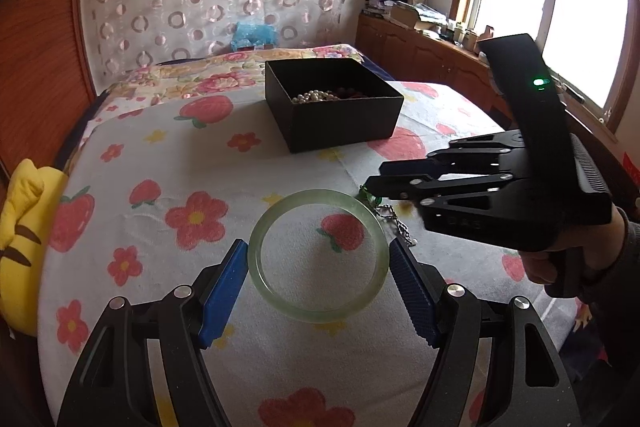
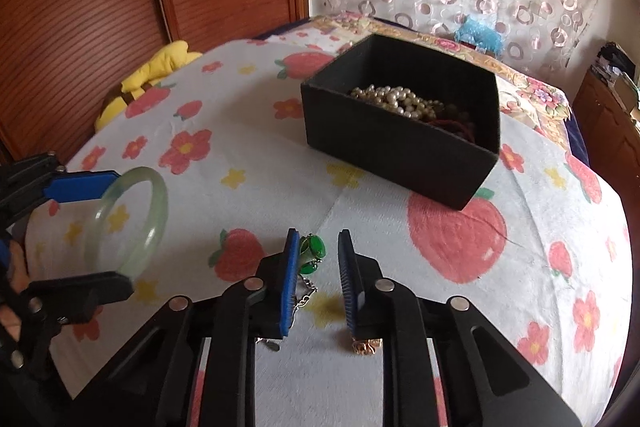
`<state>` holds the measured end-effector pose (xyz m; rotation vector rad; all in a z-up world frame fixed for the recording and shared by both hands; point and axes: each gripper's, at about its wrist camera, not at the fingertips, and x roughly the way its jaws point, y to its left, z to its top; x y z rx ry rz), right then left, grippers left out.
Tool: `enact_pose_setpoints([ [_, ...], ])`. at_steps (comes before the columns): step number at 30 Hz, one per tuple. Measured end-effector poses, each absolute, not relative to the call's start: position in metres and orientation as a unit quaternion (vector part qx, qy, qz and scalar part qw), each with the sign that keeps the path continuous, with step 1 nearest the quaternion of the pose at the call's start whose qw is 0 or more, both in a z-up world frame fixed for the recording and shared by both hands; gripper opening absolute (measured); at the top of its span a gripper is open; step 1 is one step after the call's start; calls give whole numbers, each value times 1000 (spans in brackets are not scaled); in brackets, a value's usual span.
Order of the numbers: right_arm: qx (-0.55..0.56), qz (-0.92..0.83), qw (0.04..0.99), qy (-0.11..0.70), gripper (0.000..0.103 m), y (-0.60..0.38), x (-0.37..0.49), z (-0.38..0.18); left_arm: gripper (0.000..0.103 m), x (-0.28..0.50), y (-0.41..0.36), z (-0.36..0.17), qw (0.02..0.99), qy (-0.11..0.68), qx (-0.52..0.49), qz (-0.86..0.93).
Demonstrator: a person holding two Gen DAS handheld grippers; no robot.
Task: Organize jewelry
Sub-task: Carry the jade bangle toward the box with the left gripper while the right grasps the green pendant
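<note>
The left gripper (image 1: 318, 279) holds the green bangle (image 1: 318, 255) snugly between its pads, lifted a little over the bed (image 1: 160, 131). The right gripper (image 2: 318, 279) is half closed around the green pendant (image 2: 312, 254) on its chain, with a gap left, so nothing is pinched yet. Close slowly, catch the pendant, then carry both to the black box (image 2: 400, 151) and drop them beside the pearls (image 2: 394, 101).

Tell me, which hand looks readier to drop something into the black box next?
Probably the left gripper: its pads already clamp the green bangle. The right gripper only straddles the green pendant.
</note>
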<state>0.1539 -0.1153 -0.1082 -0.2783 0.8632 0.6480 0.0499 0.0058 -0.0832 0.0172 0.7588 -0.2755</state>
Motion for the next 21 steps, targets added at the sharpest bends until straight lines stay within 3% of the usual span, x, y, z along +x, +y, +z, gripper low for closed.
enact_pose_setpoints([
  [7, -146, 277, 853, 418, 21, -117, 163, -118, 69, 50, 6, -84, 920, 369, 7, -135],
  [10, -150, 284, 851, 416, 7, -115, 163, -119, 69, 50, 6, -84, 920, 369, 7, -134],
  [21, -126, 295, 871, 372, 6, -125, 162, -76, 69, 61, 11, -79, 924, 362, 10, -123],
])
